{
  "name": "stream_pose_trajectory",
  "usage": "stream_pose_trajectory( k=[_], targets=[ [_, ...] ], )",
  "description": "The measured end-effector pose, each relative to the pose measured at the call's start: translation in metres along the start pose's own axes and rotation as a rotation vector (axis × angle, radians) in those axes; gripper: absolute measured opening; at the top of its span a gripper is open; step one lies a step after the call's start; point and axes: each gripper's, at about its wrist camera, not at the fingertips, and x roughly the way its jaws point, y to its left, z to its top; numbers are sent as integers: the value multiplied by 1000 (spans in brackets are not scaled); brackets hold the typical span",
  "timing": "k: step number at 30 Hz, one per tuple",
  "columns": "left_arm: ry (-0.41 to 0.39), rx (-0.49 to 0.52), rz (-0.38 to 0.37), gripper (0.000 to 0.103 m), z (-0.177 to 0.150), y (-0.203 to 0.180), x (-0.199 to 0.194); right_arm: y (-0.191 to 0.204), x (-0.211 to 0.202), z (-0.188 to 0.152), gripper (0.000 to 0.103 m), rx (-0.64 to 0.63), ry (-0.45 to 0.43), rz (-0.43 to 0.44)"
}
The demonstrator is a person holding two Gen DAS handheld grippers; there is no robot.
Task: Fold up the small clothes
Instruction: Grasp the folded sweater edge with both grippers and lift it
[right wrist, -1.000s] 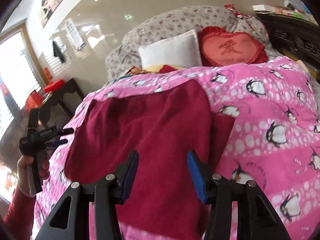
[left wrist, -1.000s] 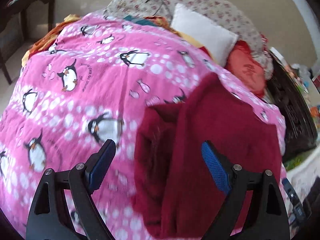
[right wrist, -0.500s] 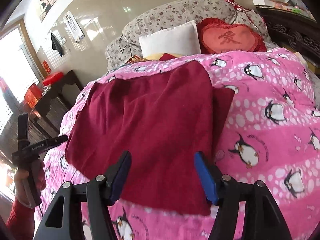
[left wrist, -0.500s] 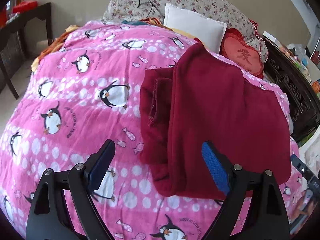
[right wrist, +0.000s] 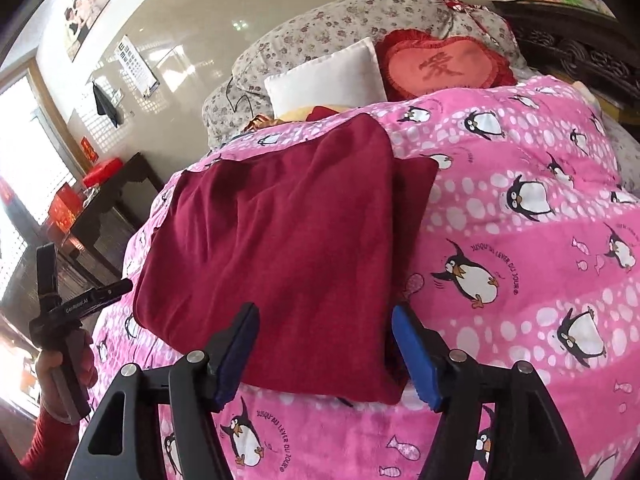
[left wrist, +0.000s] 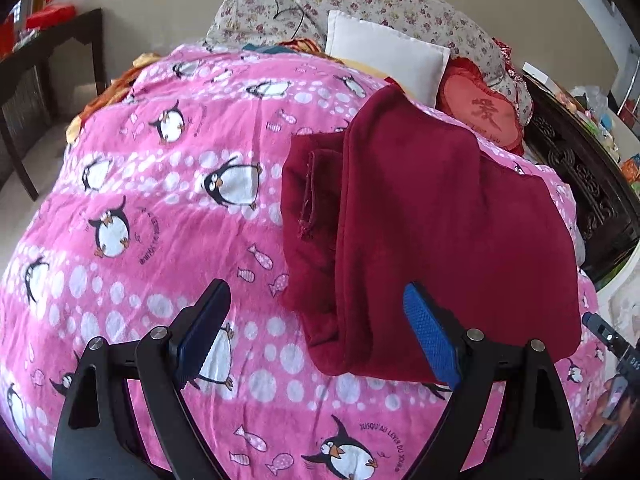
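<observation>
A dark red garment (left wrist: 440, 220) lies folded on the pink penguin blanket (left wrist: 160, 208), with a narrower folded layer sticking out along its left side. It also shows in the right wrist view (right wrist: 280, 240). My left gripper (left wrist: 316, 336) is open and empty, held above the blanket near the garment's near left corner. My right gripper (right wrist: 326, 356) is open and empty, held over the garment's near edge. The left gripper, held in a hand, shows at the left of the right wrist view (right wrist: 76, 304).
A white pillow (left wrist: 388, 56), a red heart cushion (left wrist: 480, 112) and floral pillows (left wrist: 360, 4) lie at the head of the bed. A dark carved bed frame (left wrist: 588, 176) runs along the right. A dark side table (right wrist: 108, 200) stands to the left.
Both grippers have drawn back from the garment toward the near edge of the bed. More blanket shows in front of the garment. The garment lies still.
</observation>
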Motion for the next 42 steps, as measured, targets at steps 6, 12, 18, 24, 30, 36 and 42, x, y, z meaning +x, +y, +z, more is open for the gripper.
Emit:
stream_pose_trajectory(
  k=[6, 12, 18, 24, 30, 36, 42],
  targets=[
    [5, -13, 1, 88, -1, 3, 4, -9, 6, 1, 68, 36, -1, 13],
    [36, -67, -57, 88, 1, 14, 15, -18, 12, 2, 70, 66, -3, 11],
    [66, -160, -160, 88, 2, 30, 30, -30, 20, 5, 71, 85, 2, 13],
    [92, -218, -210, 88, 4, 35, 45, -41, 34, 9, 71, 107, 14, 39],
    [100, -200, -226, 97, 4, 21, 59, -43, 48, 17, 80, 97, -9, 83],
    [82, -147, -196, 102, 4, -1, 71, -43, 59, 26, 84, 85, -59, 127],
    [102, -63, -221, 39, -2, -20, 72, -29, 63, 27, 28, 51, -42, 189]
  ],
)
